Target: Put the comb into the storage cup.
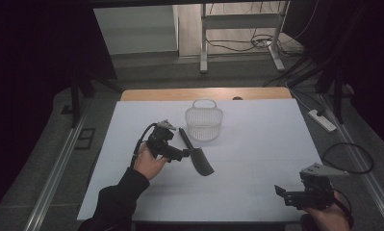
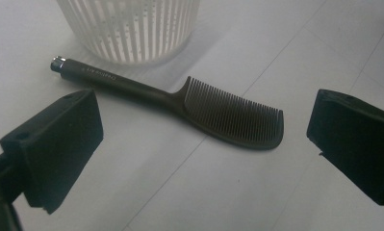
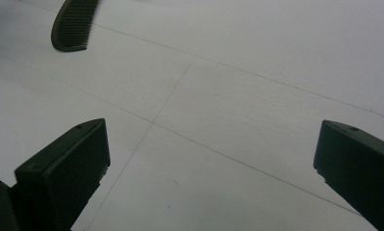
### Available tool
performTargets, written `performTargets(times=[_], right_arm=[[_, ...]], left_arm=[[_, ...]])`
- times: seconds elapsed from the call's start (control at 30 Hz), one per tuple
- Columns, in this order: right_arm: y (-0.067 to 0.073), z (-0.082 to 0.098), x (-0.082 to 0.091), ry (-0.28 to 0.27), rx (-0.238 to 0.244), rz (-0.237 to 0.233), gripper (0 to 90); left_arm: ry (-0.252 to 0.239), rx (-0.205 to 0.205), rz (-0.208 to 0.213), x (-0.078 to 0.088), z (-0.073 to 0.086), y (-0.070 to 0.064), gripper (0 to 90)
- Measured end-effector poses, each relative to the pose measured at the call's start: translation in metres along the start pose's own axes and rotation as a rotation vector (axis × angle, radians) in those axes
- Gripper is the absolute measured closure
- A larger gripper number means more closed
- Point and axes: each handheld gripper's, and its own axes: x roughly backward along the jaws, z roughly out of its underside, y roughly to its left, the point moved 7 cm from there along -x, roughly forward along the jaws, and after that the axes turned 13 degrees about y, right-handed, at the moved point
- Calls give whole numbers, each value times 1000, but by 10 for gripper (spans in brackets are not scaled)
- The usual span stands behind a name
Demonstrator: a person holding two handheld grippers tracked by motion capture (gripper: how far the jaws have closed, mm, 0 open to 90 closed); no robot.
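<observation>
White sheeting covered the table (image 1: 257, 159), with dark floor and cables around it. On it lay a black plastic comb (image 1: 198, 153) with a long thin handle, flat, its handle end close beside a white slotted plastic basket (image 1: 204, 124) that stood upright. The left gripper (image 1: 184, 155) hovered just beside the comb, its jaws spread wide with the comb's toothed head between them farther off in the left gripper view. The right gripper (image 1: 282, 193) sat well apart near the table's front edge, jaws also wide and empty.
</observation>
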Motion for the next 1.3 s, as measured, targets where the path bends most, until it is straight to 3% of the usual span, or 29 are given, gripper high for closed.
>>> performTargets(times=[0.3, 0.77, 0.93, 1.0, 1.3], right_arm=[[0, 0, 0, 2, 4, 0, 0], [1, 0, 0, 3, 8, 0, 0], [1, 0, 0, 3, 8, 1, 0], [1, 0, 0, 3, 8, 0, 0], [1, 0, -1, 5, 8, 1, 0]], left_arm=[[15, -7, 18, -8, -11, -4, 0], [51, -57, 8, -29, -29, -14, 0], [65, -63, -5, -36, -33, -13, 43], [85, -70, -34, -40, -32, -11, 182], [117, -51, -34, -46, -33, -5, 741]])
